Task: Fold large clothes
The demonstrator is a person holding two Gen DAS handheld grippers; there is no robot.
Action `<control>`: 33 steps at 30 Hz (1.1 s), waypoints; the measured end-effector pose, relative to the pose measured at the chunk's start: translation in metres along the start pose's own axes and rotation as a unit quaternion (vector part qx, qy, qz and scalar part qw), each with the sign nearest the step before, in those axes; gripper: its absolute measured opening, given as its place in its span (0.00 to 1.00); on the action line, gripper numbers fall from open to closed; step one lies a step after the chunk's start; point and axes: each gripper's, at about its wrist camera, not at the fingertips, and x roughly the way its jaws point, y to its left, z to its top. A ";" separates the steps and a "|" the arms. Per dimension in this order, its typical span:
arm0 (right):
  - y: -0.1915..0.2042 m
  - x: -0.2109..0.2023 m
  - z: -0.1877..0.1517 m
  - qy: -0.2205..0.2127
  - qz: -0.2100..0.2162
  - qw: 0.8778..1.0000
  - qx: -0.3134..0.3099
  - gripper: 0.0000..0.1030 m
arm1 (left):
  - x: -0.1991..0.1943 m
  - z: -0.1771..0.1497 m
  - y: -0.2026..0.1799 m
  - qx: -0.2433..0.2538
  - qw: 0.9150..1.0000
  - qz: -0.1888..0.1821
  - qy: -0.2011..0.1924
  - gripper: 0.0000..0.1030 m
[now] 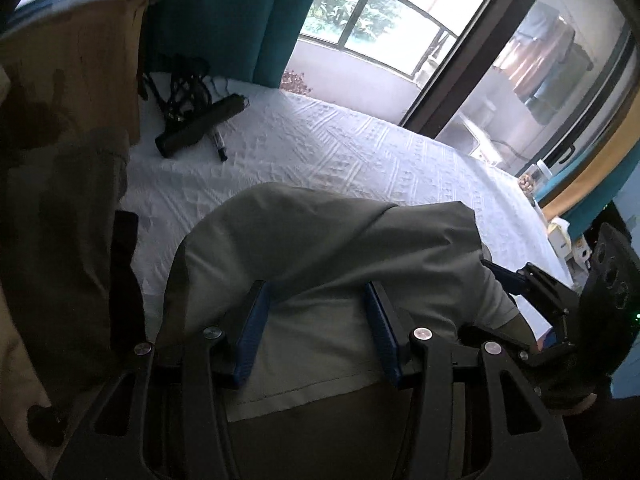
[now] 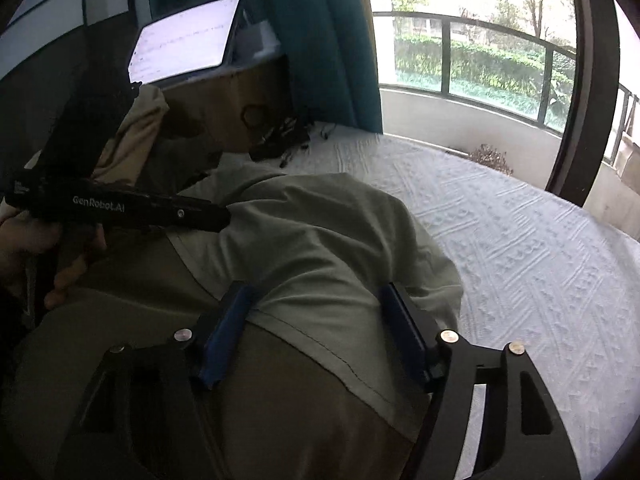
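Note:
A grey-green garment (image 1: 320, 240) lies bunched on the white bedspread (image 1: 320, 148), with its hem (image 1: 300, 388) near the front. My left gripper (image 1: 318, 292) is open, its blue-padded fingers (image 1: 252, 332) standing apart over the folded cloth. The right gripper shows at the right edge of the left wrist view (image 1: 540, 292). In the right wrist view the same garment (image 2: 320, 232) lies under my right gripper (image 2: 316, 300), which is open with its fingers (image 2: 404, 332) astride the cloth edge. The left gripper's body (image 2: 120, 208) reaches in from the left, held by a hand.
A black folded umbrella (image 1: 200, 126), a pen (image 1: 219, 145) and tangled cables (image 1: 180, 88) lie at the far left of the bed. A cardboard box (image 2: 240, 108) with a lit screen (image 2: 184, 40) stands beside teal curtains (image 2: 332, 40). A beige-and-dark garment (image 1: 60, 220) lies at left. A balcony window lies beyond.

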 end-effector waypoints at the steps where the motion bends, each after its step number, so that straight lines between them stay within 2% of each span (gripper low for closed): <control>1: -0.001 0.001 -0.001 0.001 0.002 1.000 0.003 0.68 | 0.000 -0.001 0.000 0.000 1.000 -0.001 -0.001 0.51; 6: 0.002 0.002 0.000 0.004 0.000 1.000 0.004 0.68 | 0.002 -0.002 -0.002 0.006 1.000 0.007 -0.002 0.51; 12: 0.005 -0.003 0.004 0.010 -0.009 1.000 0.006 0.69 | -0.021 -0.006 -0.019 0.023 0.998 0.050 -0.022 0.51; 17: 0.005 -0.024 0.004 0.007 -0.023 0.999 0.037 0.70 | -0.050 -0.017 -0.033 0.025 0.998 0.036 -0.043 0.51; 21: 0.011 -0.041 -0.001 0.004 -0.026 0.999 0.040 0.70 | -0.069 -0.030 -0.045 0.027 0.998 0.029 -0.057 0.51; 33: 0.039 -0.093 -0.026 -0.014 0.012 1.000 0.018 0.70 | -0.085 -0.070 -0.057 0.014 0.998 0.021 -0.056 0.51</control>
